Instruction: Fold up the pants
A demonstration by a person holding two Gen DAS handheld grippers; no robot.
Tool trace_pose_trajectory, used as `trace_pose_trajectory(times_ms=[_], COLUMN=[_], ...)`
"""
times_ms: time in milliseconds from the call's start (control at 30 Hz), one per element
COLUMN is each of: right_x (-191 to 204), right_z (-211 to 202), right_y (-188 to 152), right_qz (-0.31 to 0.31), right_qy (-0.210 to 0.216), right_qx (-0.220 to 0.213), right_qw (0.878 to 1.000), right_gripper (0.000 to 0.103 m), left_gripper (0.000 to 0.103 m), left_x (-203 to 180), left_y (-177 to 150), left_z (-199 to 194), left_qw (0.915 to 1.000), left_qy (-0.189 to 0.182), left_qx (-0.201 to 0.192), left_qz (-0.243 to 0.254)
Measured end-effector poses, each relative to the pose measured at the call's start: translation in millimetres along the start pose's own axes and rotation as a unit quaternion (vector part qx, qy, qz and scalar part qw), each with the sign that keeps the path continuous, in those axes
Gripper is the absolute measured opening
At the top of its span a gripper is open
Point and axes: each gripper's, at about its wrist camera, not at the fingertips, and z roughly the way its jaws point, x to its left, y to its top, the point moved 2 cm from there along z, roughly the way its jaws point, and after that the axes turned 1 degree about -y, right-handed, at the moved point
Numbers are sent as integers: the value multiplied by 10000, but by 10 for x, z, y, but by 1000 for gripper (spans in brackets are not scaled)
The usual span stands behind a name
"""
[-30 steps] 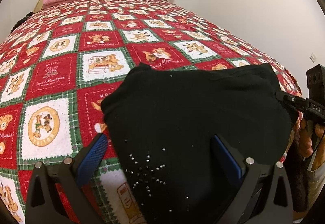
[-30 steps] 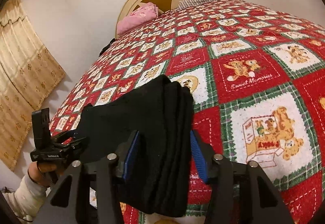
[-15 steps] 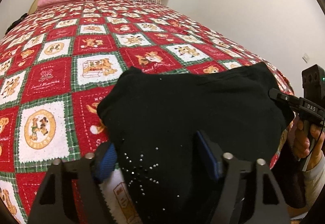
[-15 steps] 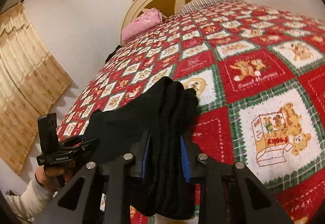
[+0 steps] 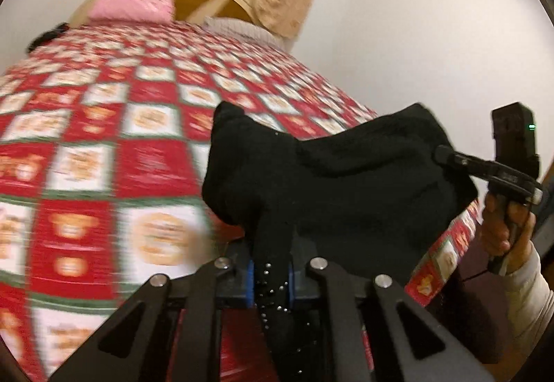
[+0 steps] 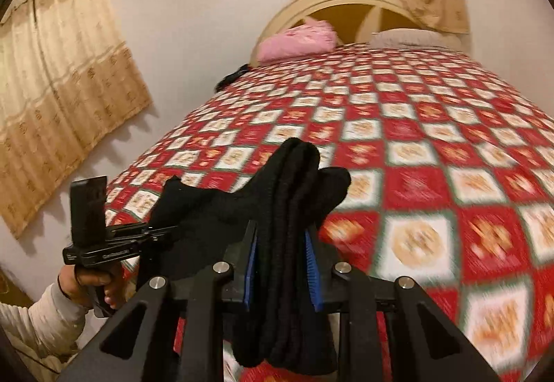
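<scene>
Left gripper (image 5: 270,278): clamped on one edge of the pants (image 5: 346,195); its jaws have just been closing, with the black cloth pinched between the blue pads.
Right gripper (image 6: 282,264): clenched on a thick bunched edge of the pants, which hang below the fingers.
Pants, place: stretched between the two grippers, held over the near edge of the quilt (image 6: 432,146).
Pants, look: black, folded in layers, small shiny studs seen near the left pads.
Count: one pair of pants, two grippers, one pink pillow (image 6: 297,39), one pale pillow (image 6: 412,37).
</scene>
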Motion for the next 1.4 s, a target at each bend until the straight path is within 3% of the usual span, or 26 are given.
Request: trace_pose_trajectory(times_ms=[200, 333, 400, 500, 533, 567, 600, 667, 800, 1400], right_x=[509, 904, 1044, 1127, 1120, 1097, 1055, 941, 789, 569], right_z=[1039, 1821, 2133, 2562, 2659, 2704, 2725, 2741, 2726, 2325], right_y=[424, 545, 508, 374, 330, 316, 311, 312, 319, 252], right_qz=[-430, -503, -453, -440, -487, -497, -457, -309, -171, 326], right_qy=[752, 1278, 1347, 1076, 897, 810, 754, 603, 636, 397], right_qx=[426, 646, 770, 1036, 1078, 1052, 1024, 1042, 1060, 733], right_qw=[9953, 9884, 9869, 9878, 9889, 9899, 9908, 9922, 9922, 9960], right_gripper=[25, 25, 25, 27, 29, 36, 46, 57, 58, 59], left_gripper=[14, 14, 18, 46, 62, 71, 72, 77, 89, 90], left_x=[708, 1193, 1428, 1593, 1609, 1610, 1593, 1558, 1585, 1275], left_y=[54, -60, -179, -339, -379, -397, -415, -405, -387, -502], left_z=[-600, -705, -618, -462, -466, -480, -475, -443, -479, -719], left_qw=[9941, 9860, 9832, 9781, 9754, 9731, 9725, 9713, 9657, 9599], left_qy=[984, 1537, 1641, 1856, 1987, 2093, 2130, 2228, 2471, 2732], left_qx=[-354, -298, -118, 94, 57, -37, -69, -63, -51, -136], left_qz=[-300, -582, -791, -932, -950, -961, -941, -831, -802, -613])
